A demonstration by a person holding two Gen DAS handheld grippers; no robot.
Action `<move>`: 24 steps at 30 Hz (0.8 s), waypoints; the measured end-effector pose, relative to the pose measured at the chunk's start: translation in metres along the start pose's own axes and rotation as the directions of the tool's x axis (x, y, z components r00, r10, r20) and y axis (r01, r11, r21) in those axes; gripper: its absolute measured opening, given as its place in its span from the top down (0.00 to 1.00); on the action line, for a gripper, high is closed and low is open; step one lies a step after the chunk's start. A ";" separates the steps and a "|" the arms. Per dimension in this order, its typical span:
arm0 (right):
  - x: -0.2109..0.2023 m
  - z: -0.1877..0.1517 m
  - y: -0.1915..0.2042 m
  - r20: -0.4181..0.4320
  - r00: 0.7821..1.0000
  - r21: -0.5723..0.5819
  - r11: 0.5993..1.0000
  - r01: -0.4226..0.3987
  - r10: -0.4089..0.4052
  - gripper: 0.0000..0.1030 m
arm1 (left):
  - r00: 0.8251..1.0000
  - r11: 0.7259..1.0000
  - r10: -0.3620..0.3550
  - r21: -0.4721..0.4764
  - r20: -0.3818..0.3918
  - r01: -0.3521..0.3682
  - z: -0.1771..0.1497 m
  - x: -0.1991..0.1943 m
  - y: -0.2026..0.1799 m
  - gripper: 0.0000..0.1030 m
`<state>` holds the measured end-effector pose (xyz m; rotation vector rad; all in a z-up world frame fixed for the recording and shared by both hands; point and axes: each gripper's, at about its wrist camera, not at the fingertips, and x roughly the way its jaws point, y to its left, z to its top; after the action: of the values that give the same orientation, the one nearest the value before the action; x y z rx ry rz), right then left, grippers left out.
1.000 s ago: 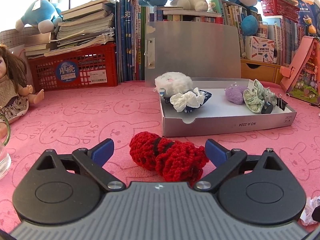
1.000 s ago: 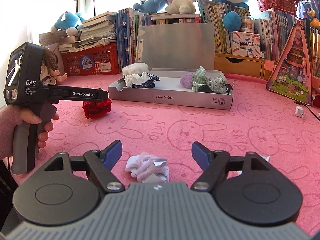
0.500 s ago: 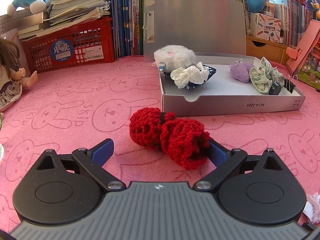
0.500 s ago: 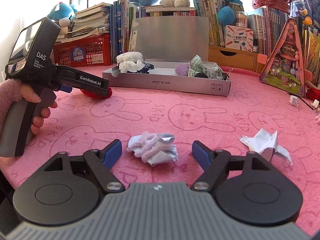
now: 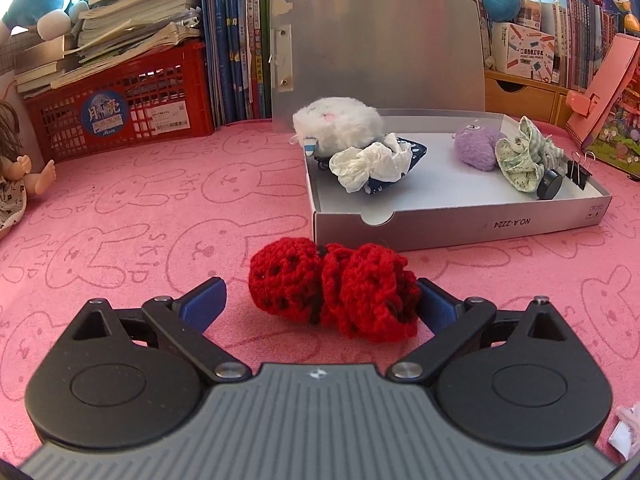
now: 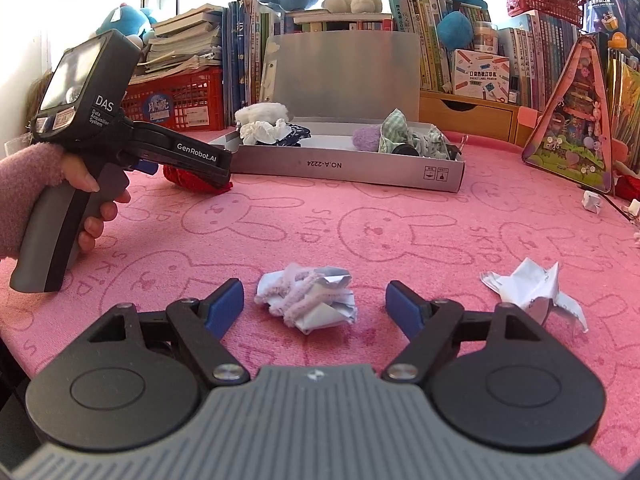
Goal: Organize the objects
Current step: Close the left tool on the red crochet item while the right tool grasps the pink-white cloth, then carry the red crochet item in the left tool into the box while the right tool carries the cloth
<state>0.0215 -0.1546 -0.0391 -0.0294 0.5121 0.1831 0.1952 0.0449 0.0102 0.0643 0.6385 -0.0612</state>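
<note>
- The left gripper (image 5: pixel 320 300) stands wide open around the red crocheted piece (image 5: pixel 334 290). Its right pad seems to touch the yarn's right end, or sits just beside it, while the left pad has clear mat between it and the yarn. Nothing is gripped yet.
- The red piece lies on the pink mat (image 5: pixel 120 240), between the left gripper's fingers and a little ahead of them. The grey box (image 5: pixel 460 228) sits just beyond it, ahead and to the right.
- To close well here, I judge the left gripper should shift slightly to its own right so the yarn is centred. Otherwise one pad would shove the soft bundle sideways before the other arrives.
- The yarn is soft and lumpy, so a deep bite across the thick middle should hold better than a pinch at the loose edge.
- For the carry, a lift clear of the box's front wall looks needed. The bare floor between the white tissue (image 5: pixel 370 162) and the purple plush (image 5: pixel 478 148) looks like the free spot.
- The right gripper (image 6: pixel 316 306) is also spread wide and holds nothing. The crumpled paper wad (image 6: pixel 308 300) lies between its fingers, clear of both pads.
- A second crumpled paper (image 6: pixel 532 294) lies to the right of the right gripper, apart from it.
- In the right wrist view, a hand (image 6: pixel 86 200) in a pink sleeve holds the left gripper's handle.
</note>
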 end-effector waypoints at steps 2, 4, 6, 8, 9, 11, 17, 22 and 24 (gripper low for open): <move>0.000 0.000 0.000 0.000 1.000 0.000 1.000 0.000 0.000 0.17 | 1.000 1.000 -0.007 0.001 0.003 0.007 0.000 0.000 0.000 0.04; 0.000 0.000 0.000 0.001 1.000 0.002 1.000 -0.003 0.003 0.17 | 1.000 1.000 0.000 0.001 0.017 0.000 -0.002 -0.003 -0.001 0.12; -0.001 0.000 0.000 0.002 1.000 0.002 1.000 -0.006 0.006 0.18 | 1.000 1.000 -0.007 -0.012 0.025 0.007 -0.003 -0.005 -0.003 0.20; -0.001 0.000 -0.001 0.004 1.000 0.004 1.000 -0.010 0.010 0.19 | 0.999 1.000 0.012 -0.011 0.034 -0.012 -0.005 -0.009 -0.006 0.25; -0.001 -0.001 -0.001 0.006 1.000 0.006 1.000 -0.013 0.013 0.20 | 0.999 1.000 0.017 -0.011 0.038 -0.017 -0.005 -0.011 -0.008 0.26; -0.003 -0.002 -0.002 0.011 1.000 0.008 1.000 -0.020 0.019 0.26 | 0.999 1.000 0.022 -0.016 0.038 -0.022 -0.006 -0.015 -0.009 0.27; -0.008 0.001 -0.003 0.008 1.000 -0.017 1.000 -0.024 0.024 0.48 | 0.998 1.000 0.027 -0.016 0.055 -0.027 -0.015 -0.039 -0.015 0.27; -0.009 0.002 0.001 0.009 1.000 -0.028 1.000 -0.013 0.013 0.48 | 0.997 1.000 0.017 -0.025 0.081 -0.015 -0.023 -0.058 -0.022 0.27; -0.010 0.003 0.001 0.010 1.000 -0.025 1.000 -0.011 0.011 0.48 | 0.996 1.000 0.008 -0.021 0.093 -0.007 -0.026 -0.065 -0.025 0.27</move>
<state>0.0144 -0.1554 -0.0319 -0.0503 0.5002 0.2005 0.1258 0.0244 0.0277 0.0434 0.5460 -0.0499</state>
